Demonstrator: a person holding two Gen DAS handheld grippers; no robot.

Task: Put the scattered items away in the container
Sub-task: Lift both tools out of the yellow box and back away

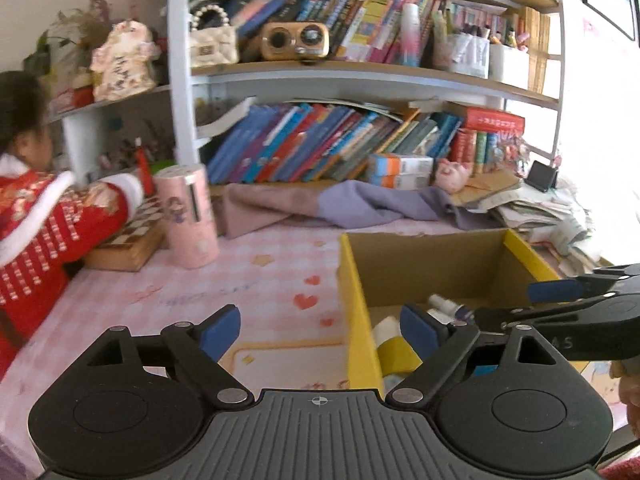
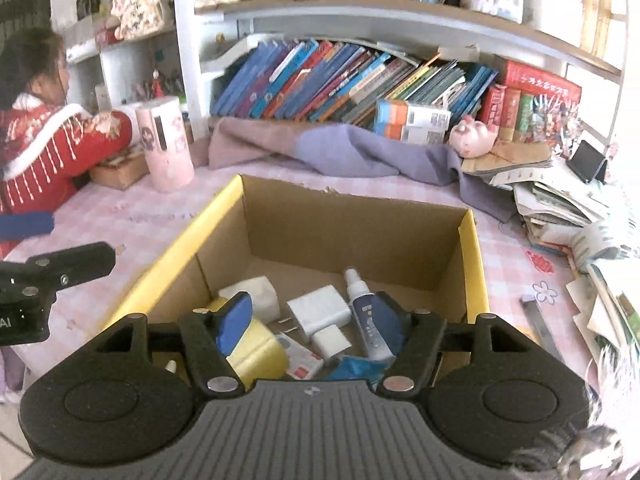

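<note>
Both tools, left (image 1: 320, 330) and right (image 2: 314, 320), spread wide, empty, over the cardboard box (image 2: 472, 248).

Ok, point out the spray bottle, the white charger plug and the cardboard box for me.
spray bottle (image 2: 362, 312), right wrist view, on its white and blue body.
white charger plug (image 2: 318, 308), right wrist view, on its flat top face.
cardboard box (image 2: 474, 264), right wrist view, on its yellow right wall edge.

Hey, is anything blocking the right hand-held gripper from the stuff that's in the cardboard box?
Nothing visible does. The right hand-held gripper stands open above the open-topped cardboard box, empty, and the white charger and spray bottle lie uncovered on the box floor below it.
</note>
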